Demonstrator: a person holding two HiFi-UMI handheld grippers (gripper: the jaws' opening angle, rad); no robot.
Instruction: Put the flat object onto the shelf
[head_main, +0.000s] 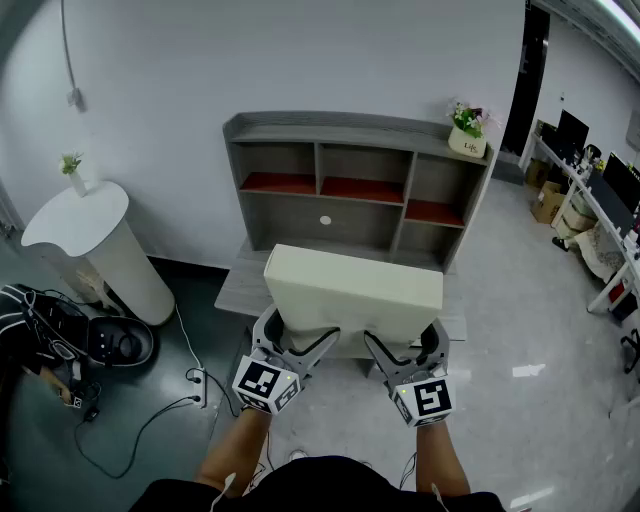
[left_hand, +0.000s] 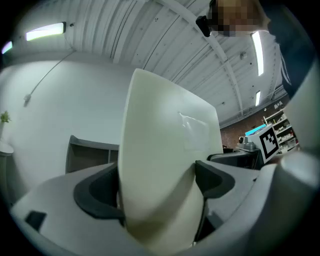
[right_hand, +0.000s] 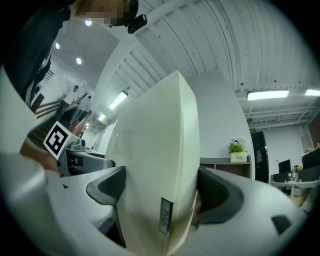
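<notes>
Currently, one cream flat pad (head_main: 355, 290), thick and rectangular, is held by its near edge in front of the grey shelf (head_main: 350, 165), off its boards. Left gripper (head_main: 298, 338): jaws are clamped wide on the pad's left end. Right gripper (head_main: 405, 345): jaws are clamped wide on its right end. One potted plant (head_main: 467, 135) is set on the shelf's top right corner. One white round table (head_main: 80, 225) is stood at left, with cables (head_main: 150, 425) on the floor nearby.
</notes>
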